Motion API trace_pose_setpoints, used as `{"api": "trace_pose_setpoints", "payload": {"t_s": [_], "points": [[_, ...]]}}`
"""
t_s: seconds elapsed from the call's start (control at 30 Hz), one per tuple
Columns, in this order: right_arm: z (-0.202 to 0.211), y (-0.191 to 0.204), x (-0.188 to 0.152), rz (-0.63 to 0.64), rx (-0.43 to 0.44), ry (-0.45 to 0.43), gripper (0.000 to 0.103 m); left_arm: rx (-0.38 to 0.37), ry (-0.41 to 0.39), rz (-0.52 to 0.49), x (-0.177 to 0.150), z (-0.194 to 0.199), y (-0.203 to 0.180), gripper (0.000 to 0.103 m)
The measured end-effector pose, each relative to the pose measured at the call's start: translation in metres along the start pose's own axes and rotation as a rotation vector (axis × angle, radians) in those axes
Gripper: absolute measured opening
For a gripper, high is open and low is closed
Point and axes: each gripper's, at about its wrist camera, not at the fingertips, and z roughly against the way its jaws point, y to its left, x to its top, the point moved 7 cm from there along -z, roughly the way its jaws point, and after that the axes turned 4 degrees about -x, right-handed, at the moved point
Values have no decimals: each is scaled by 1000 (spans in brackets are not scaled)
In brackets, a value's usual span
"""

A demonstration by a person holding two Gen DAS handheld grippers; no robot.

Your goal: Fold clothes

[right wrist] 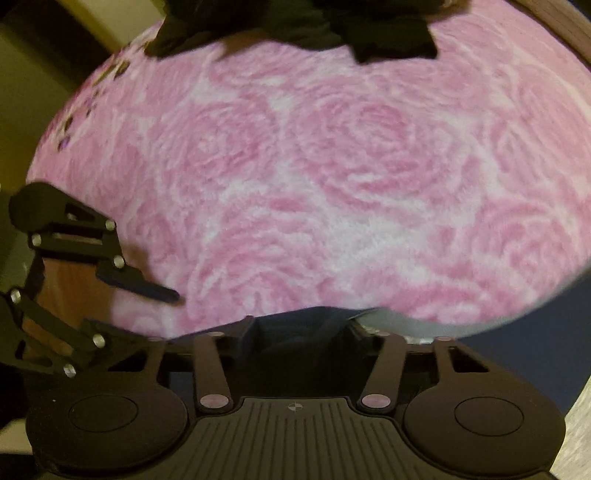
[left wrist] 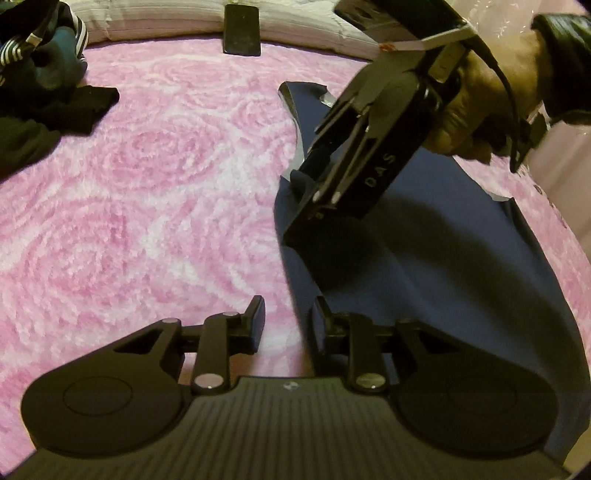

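A navy blue garment (left wrist: 443, 266) lies on the pink rose-patterned blanket (left wrist: 147, 184), on the right of the left wrist view. My left gripper (left wrist: 288, 317) is open and empty, its fingers astride the garment's left edge near the front. My right gripper (left wrist: 303, 177) comes down from the upper right and pinches a raised fold of the garment's left edge. In the right wrist view the right gripper (right wrist: 301, 328) holds bunched navy fabric (right wrist: 295, 332) between its fingers, and the open left gripper (right wrist: 147, 302) shows at the left.
A black phone (left wrist: 242, 29) lies at the far edge by a grey quilted pillow (left wrist: 295, 22). A pile of dark and striped clothes (left wrist: 37, 74) sits at the far left, also in the right wrist view (right wrist: 295, 26). The blanket's edge drops off at the left of the right wrist view.
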Motion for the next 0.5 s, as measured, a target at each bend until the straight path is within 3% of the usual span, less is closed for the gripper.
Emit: {"api": "trace_pose_setpoints", "payload": {"t_s": [0.1,0.13,0.23,0.5], "points": [[1,-1,4,35,6,29,26,7,-8,11,-2,2,4,24],[2,-3,5,37,5,28,16,7,-10,17,-3,3,6,24],[3,-10,10,-2,19,-8,7,10,-16,31,-5,6,9,24],[0,-33,9,-232,37,-140,4,-15,-57,37,-3,10,7,27]]}}
